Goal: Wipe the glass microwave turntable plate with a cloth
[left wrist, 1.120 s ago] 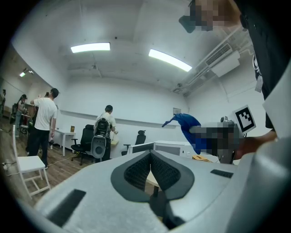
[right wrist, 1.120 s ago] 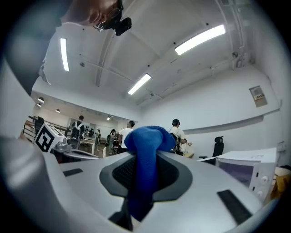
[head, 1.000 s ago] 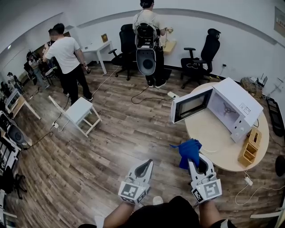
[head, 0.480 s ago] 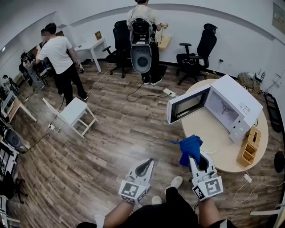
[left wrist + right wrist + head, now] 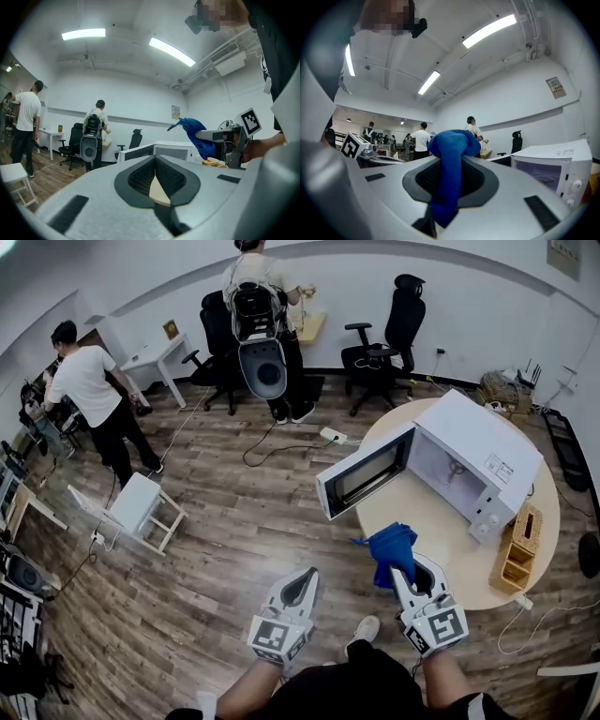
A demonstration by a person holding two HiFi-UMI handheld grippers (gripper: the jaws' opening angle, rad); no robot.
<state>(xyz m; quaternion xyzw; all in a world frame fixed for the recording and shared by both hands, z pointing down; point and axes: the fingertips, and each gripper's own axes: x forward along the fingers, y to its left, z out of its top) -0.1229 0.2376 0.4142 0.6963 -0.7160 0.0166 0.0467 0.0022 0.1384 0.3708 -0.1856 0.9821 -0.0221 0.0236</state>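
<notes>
Fingers of our right gripper clamp a crumpled blue cloth, which we hold over the near edge of the round beige tabletop, beside the open white microwave oven. Our left gripper's fingers rest together, empty.

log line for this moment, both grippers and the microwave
left gripper: shut, empty | right gripper: shut on blue cloth | white microwave: door open, on round beige table
</notes>
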